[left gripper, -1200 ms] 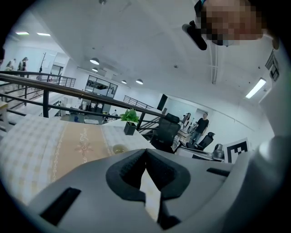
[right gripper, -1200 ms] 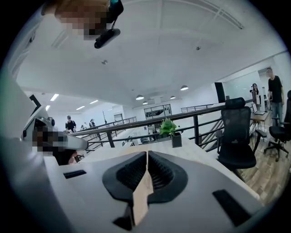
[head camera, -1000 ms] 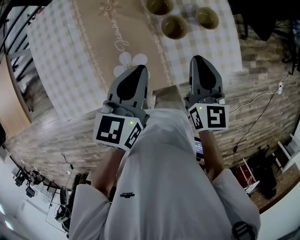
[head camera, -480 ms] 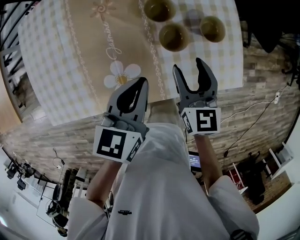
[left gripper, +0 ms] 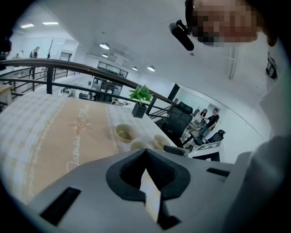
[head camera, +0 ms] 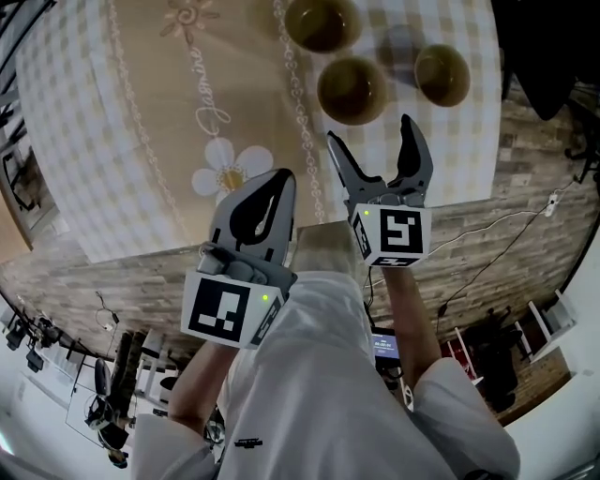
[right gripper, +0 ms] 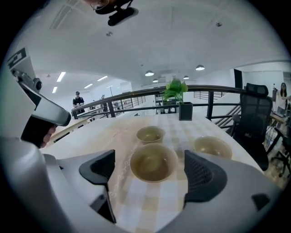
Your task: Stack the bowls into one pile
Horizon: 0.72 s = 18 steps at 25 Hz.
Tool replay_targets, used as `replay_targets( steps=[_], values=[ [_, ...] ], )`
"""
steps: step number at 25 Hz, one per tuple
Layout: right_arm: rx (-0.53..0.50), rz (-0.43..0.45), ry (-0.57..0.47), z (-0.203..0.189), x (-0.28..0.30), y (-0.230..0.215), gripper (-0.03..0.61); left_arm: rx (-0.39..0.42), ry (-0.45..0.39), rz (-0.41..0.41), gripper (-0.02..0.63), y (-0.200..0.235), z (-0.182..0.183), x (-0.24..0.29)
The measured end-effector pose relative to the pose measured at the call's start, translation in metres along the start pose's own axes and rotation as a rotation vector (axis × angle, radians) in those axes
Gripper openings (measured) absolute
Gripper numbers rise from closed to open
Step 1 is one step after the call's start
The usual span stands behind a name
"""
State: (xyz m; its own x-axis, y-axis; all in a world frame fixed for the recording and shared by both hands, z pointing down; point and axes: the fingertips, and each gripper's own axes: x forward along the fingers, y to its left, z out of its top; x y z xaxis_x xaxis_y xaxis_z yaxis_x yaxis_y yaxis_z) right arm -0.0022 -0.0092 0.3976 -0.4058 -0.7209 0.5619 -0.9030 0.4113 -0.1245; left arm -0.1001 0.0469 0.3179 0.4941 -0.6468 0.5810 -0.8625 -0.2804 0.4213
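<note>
Three olive-yellow bowls stand apart on the checked tablecloth: a far bowl [head camera: 320,19] [right gripper: 150,134], a middle bowl [head camera: 352,89] [right gripper: 153,162] and a right bowl [head camera: 442,75] [right gripper: 212,146]. My right gripper [head camera: 371,141] [right gripper: 152,175] hovers just short of the middle bowl, open. Its jaws have just been opening and nothing is between them. My left gripper [head camera: 279,187] [left gripper: 146,152] hangs shut and empty over the table's near edge, left of the right one. The left gripper view shows the bowls small ahead, the far bowl [left gripper: 124,133] clearest.
A beige runner [head camera: 202,103] with a daisy print covers the table's left part. A potted plant [right gripper: 177,98] stands at the far edge before a black railing. An office chair [right gripper: 252,118] is at the right. The table's near edge [head camera: 319,230] lies under the grippers.
The right gripper's jaws went from shut to wide open. Both grippers came down and forward toward the bowls. The left gripper stayed shut.
</note>
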Motion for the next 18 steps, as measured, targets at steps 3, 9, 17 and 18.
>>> replay_targets(
  steps=[3, 9, 17, 18],
  values=[
    [-0.009, 0.005, 0.028, -0.012, 0.016, -0.001, 0.456, -0.020, 0.013, 0.006, 0.021, 0.005, -0.008, 0.008],
    [-0.049, -0.021, 0.049, -0.020, 0.039, -0.007, 0.456, -0.052, 0.039, 0.017, 0.021, 0.013, -0.021, 0.016],
    [-0.066, -0.041, 0.089, -0.028, 0.058, -0.010, 0.456, -0.074, 0.052, 0.034, 0.021, 0.023, -0.028, 0.019],
    [-0.072, -0.042, 0.095, -0.029, 0.060, -0.010, 0.456, -0.076, 0.053, 0.035, 0.021, 0.024, -0.028, 0.019]
  ],
)
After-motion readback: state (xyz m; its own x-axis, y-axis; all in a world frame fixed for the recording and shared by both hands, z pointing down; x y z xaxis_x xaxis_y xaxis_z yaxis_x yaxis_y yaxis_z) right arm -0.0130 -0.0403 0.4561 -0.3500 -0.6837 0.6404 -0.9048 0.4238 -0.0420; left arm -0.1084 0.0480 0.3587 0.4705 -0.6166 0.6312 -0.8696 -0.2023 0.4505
